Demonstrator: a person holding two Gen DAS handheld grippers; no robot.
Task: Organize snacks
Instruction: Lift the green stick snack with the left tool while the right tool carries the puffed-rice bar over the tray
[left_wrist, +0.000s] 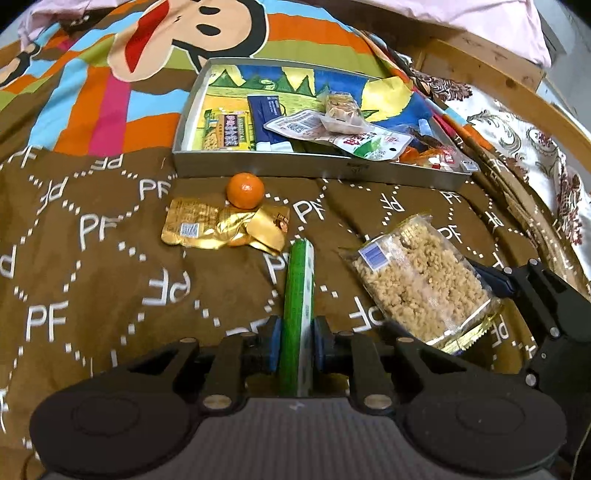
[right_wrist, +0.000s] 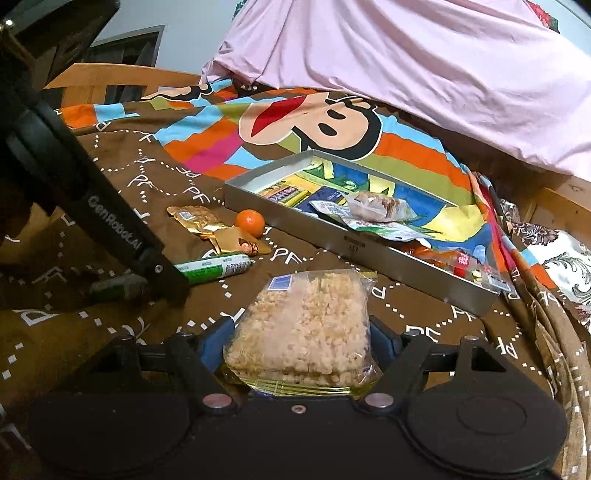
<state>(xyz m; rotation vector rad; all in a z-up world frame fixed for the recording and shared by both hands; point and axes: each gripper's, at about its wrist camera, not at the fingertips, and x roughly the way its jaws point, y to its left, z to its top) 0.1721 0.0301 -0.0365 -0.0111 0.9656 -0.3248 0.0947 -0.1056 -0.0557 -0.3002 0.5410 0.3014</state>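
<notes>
Snacks are partly sorted: the metal tray (left_wrist: 317, 168) ahead of both your grippers already holds a good pile, a yellow packet (left_wrist: 227, 131), a blue box (left_wrist: 267, 110), a white pouch (left_wrist: 295, 125), a clear-wrapped cake (left_wrist: 341, 107), a green-and-white pouch (left_wrist: 373, 144) and red wrappers (left_wrist: 439, 157) at its right end. Call it roughly half done.

Your left gripper (left_wrist: 297, 345) is nearly closed, blue pads clamped on the green sausage stick (left_wrist: 297, 291), which runs straight out ahead between the fingers. Whether it is off the bed cover (left_wrist: 92, 258) yet, can't tell.

Your right gripper (right_wrist: 301, 343) is about half open and pinched on the bag of puffed rice (right_wrist: 306, 317), holding the bag's near end, the rest sticking out forward toward the tray. Looks raised at the near end; not sure it's fully clear.

Left to do: both held items need to go in the tray. Then two loose things lie on the bed cover, ahead and left of your left gripper, just short of the tray's near wall: the orange (left_wrist: 245, 191) and the gold packet (left_wrist: 221, 229), touching each other, orange on the packet's far edge. Free room in the tray looks to be at its far left and middle back.
</notes>
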